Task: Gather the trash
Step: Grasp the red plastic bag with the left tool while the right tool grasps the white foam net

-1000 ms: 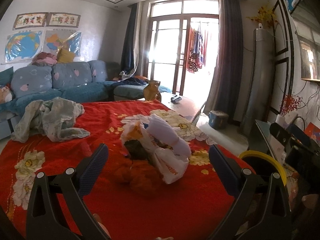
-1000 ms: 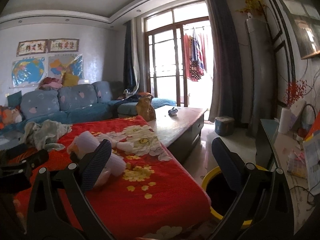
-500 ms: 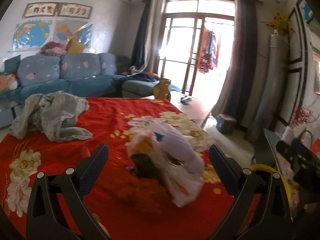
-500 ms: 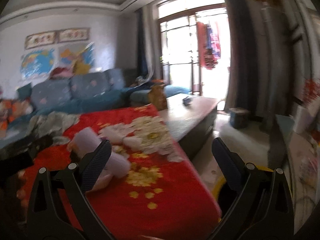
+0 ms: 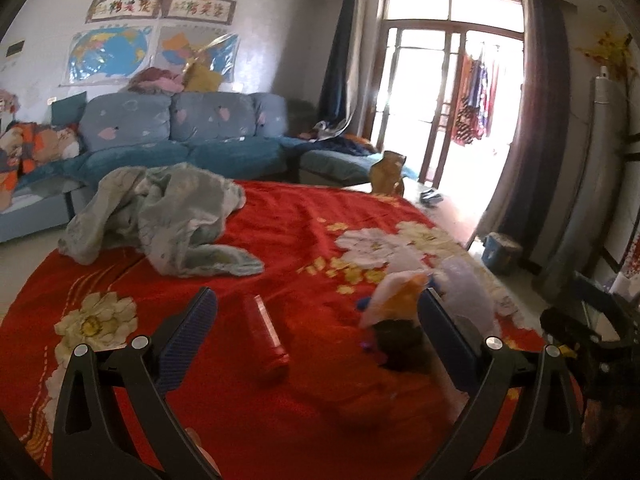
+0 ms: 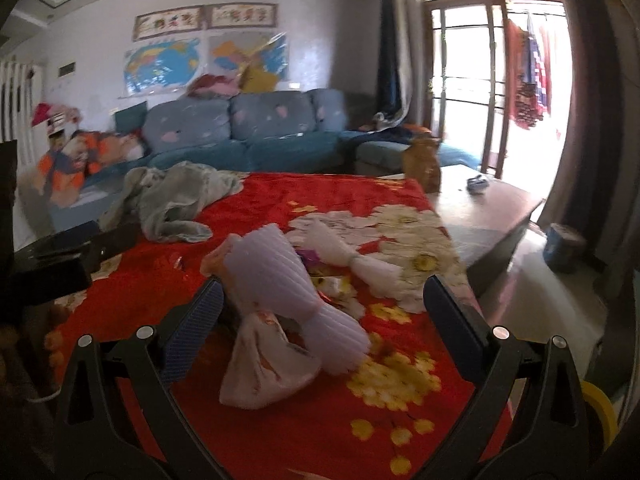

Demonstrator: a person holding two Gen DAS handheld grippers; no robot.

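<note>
With both my tongs, left [image 5: 316, 320] and right [image 6: 322, 308], spread apart and empty, the bag [image 6: 268, 364] of trash lies on the red cloth [image 6: 304, 432]: light, soft, slippery, best pinched at its bunched neck.

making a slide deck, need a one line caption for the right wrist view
Open right gripper poised over a white foam fruit net and tied plastic trash bag on a red floral blanket.
</note>
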